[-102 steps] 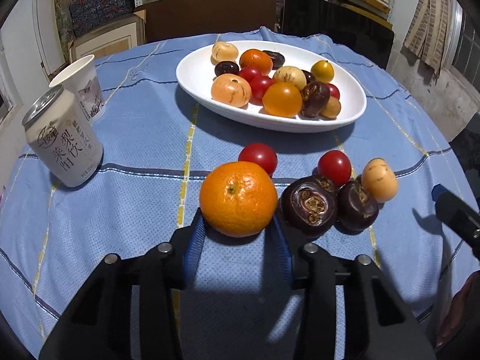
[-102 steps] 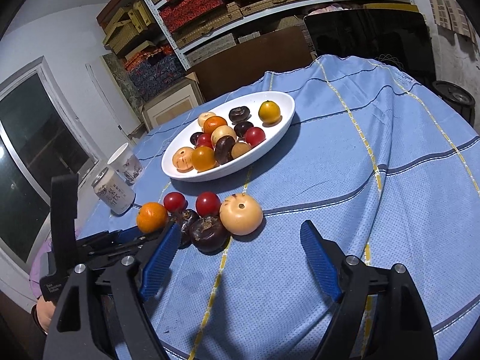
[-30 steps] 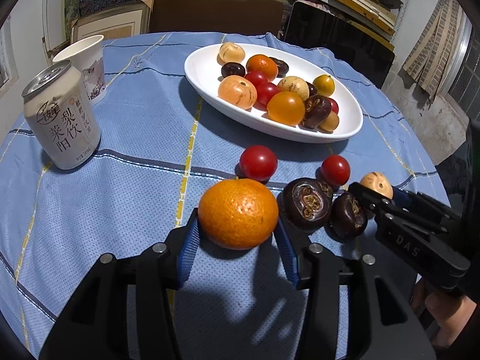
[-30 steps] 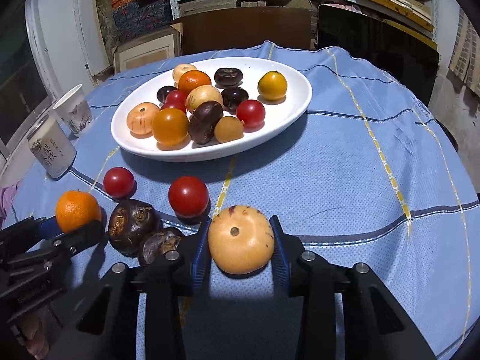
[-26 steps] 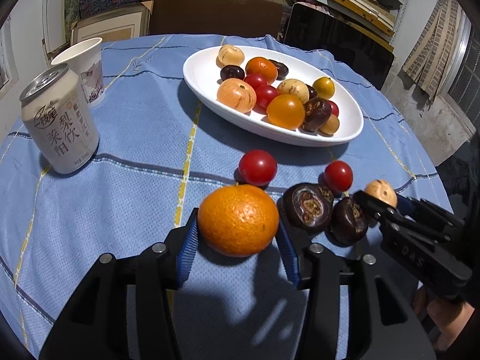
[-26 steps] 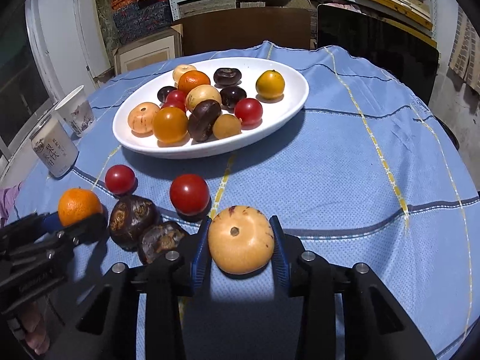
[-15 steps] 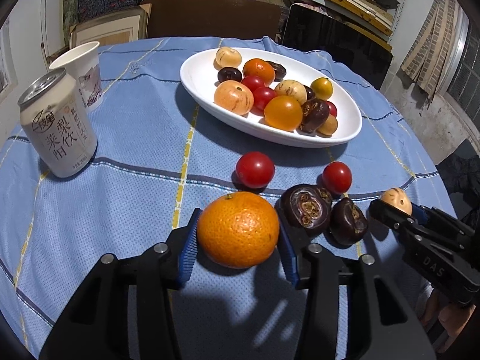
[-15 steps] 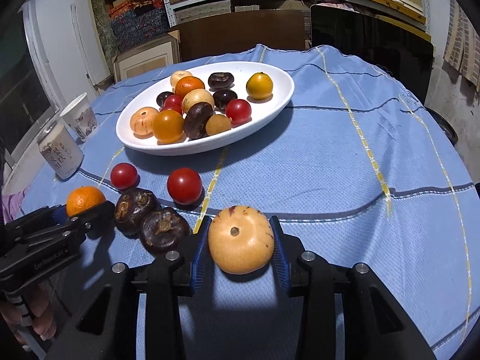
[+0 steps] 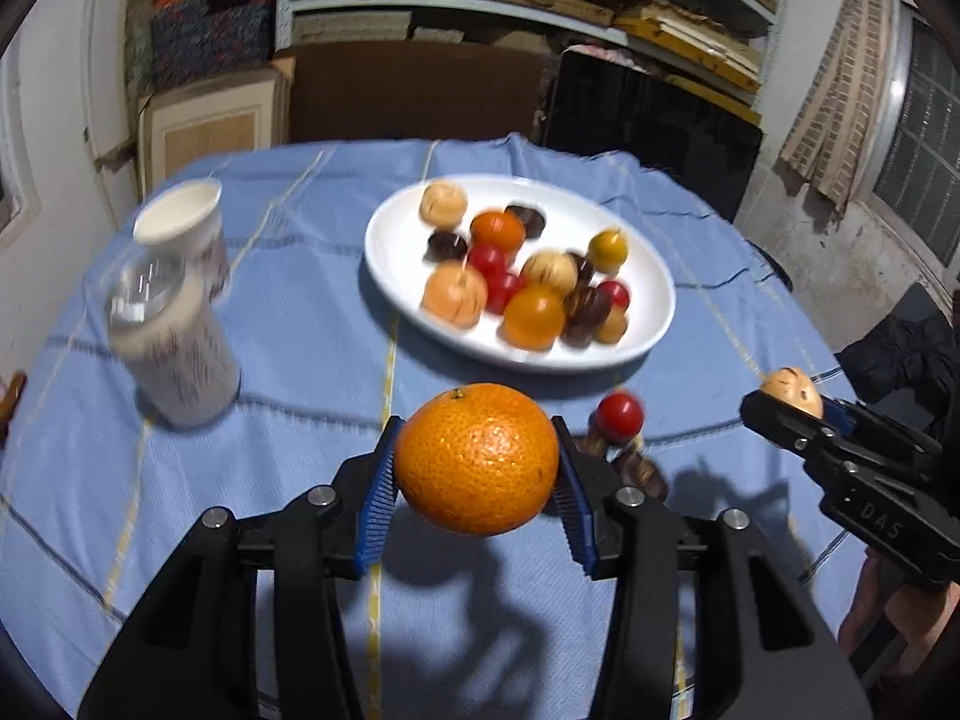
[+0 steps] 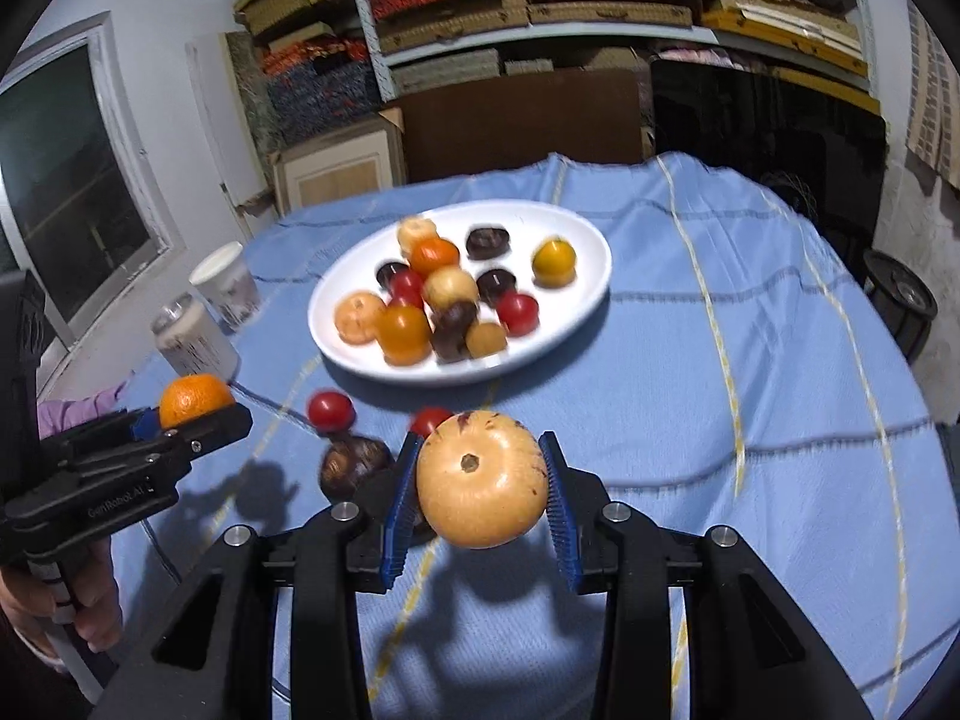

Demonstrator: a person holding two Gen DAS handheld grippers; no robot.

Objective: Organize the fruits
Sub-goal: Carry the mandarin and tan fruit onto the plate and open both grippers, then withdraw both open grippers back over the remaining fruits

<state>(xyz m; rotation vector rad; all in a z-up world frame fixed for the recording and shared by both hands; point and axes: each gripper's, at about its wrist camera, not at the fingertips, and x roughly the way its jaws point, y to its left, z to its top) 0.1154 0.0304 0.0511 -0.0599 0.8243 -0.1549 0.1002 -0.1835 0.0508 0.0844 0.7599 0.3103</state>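
Orange peel, pebbled and grippy: the orange (image 9: 477,457) sits clamped across its widest part in the left gripper (image 9: 474,483), clear of the blue tablecloth (image 9: 312,330). Right gripper (image 10: 480,495) is clamped on the tan round fruit (image 10: 482,479), also in the air; its smooth skin likely slips and bruises easier. Both look light and rigid enough. White plate (image 9: 651,330) lies ahead, crowded, so set them down gently.

A pebbled orange (image 9: 477,459) and a tan, dimpled round fruit (image 10: 482,487) hang above the table (image 10: 750,372), each clamped between blue pads.
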